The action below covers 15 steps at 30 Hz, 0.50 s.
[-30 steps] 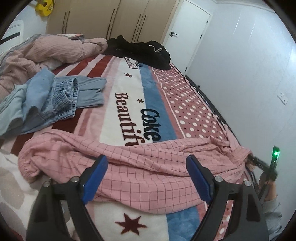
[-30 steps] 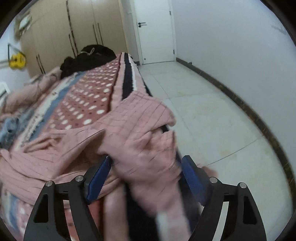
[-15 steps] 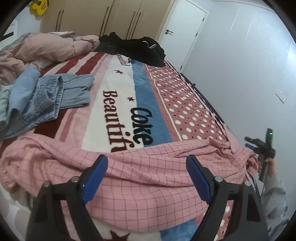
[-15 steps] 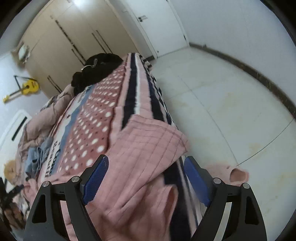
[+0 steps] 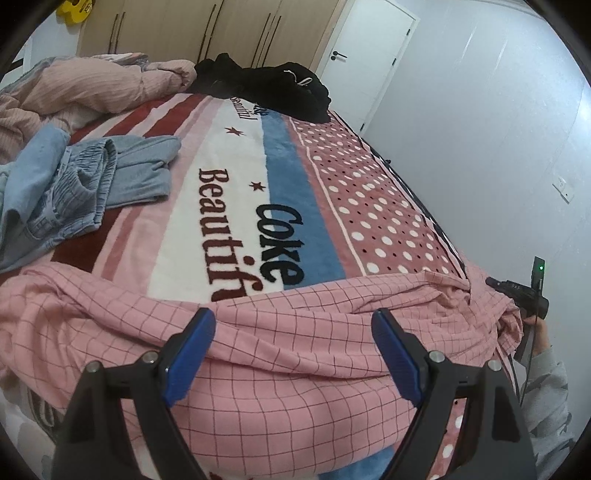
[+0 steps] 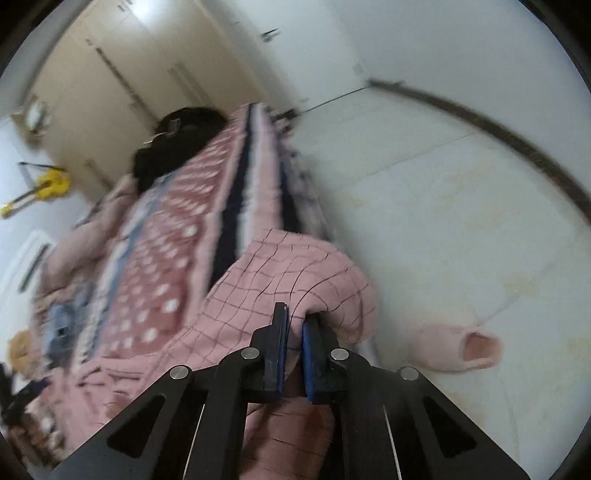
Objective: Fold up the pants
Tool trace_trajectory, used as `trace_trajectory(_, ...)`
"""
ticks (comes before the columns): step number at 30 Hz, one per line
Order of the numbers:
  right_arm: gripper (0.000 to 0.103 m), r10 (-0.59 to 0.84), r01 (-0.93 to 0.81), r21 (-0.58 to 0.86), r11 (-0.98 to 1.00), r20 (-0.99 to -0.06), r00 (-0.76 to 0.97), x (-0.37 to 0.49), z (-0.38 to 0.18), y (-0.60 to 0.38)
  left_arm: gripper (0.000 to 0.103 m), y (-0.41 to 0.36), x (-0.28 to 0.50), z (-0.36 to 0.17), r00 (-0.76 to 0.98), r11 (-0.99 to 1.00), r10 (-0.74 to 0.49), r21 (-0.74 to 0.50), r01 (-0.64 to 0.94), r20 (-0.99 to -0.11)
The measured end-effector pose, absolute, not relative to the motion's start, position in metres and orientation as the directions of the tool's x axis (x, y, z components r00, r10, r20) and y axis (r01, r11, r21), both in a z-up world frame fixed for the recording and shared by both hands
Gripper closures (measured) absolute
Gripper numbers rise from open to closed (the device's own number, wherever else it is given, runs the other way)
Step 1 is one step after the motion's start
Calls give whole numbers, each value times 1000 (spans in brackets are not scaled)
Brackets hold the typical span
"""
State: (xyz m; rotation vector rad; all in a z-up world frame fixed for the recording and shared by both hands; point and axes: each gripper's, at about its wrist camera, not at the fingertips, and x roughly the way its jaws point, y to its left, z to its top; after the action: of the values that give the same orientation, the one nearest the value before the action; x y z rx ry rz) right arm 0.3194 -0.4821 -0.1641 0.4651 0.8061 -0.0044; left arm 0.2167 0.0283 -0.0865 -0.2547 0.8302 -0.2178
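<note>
While the bed [image 5: 229, 155], under its striped and dotted blanket lettered "Coke Beautiful", filled most of the left wrist view, the pink checked pants [image 5: 295, 354] lay crumpled across its near edge, running from the lower left of the frame to the right edge. Blue pants [image 5: 85, 184] sat bunched at the left of the frame, a pink ribbed garment [image 5: 85, 88] lay at the upper left, and a black garment [image 5: 273, 88] was heaped at top centre, in front of the wardrobe doors [image 5: 207, 33] and the white door [image 5: 365, 59].

The left tongs [image 5: 293, 356] were spread wide at the bottom of the frame, hovering over the pants with checked cloth showing between the blue pads; whether they touched it could not be told.

The right tongs [image 6: 293, 354] were pressed together on a fold of the pants [image 6: 295, 269] where the cloth hung over the bed's edge, at the lower centre of the blurred right wrist view. From the left camera they [image 5: 521, 295] showed small at the right edge, against the bunched end of the pants.

A pink slipper [image 6: 458, 349] lay on the floor [image 6: 461, 206] at the lower right.
</note>
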Motion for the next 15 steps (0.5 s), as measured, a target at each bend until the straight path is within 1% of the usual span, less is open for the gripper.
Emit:
trace_trajectory(1, 96, 150, 182, 364, 913, -716, 682, 321, -164, -481, 19, 28, 217, -87, 655, 947, -290, -307, 93, -698)
trace_trajectory(2, 87, 135, 188, 340, 922, -734, 666, 321, -163, -479, 19, 27, 217, -86, 655, 946, -294, -311, 94, -696)
trace_trajectory(3, 83, 105, 203, 309, 929, -746, 657, 320, -158, -477, 19, 26, 217, -86, 655, 945, -297, -314, 96, -695)
trace_trajectory(5, 49, 35, 218, 254, 942, -722, 691, 316, -142, -469, 19, 24, 216, -85, 657, 944, -299, -314, 99, -692)
trace_trajectory(6, 45, 19, 212, 240, 947, -704, 710, 315, -133, -464, 19, 23, 216, -84, 658, 945, -298, -312, 101, -691)
trace_trajectory(7, 44, 28, 196, 241, 951, -693, 720, 316, -124, -460, 19, 23, 216, -83, 659, 945, -297, -310, 102, -691)
trace_trajectory(9, 44, 65, 168, 257, 952, -703, 708, 327, -116, -452, 19, 22, 216, -83, 661, 945, -299, -311, 103, -688)
trace_trajectory(11, 40, 116, 140, 263, 954, -760, 639, 347, -116, -434, 19, 22, 215, -82, 663, 943, -305, -316, 107, -684)
trace_trajectory(13, 40, 153, 137, 278, 951, -805, 573, 368, -127, -422, 19, 24, 214, -82, 666, 943, -304, -316, 107, -681)
trace_trajectory(15, 40, 189, 164, 318, 934, -829, 527, 386, -141, -418, 19, 26, 214, -82, 667, 944, -301, -314, 106, -681)
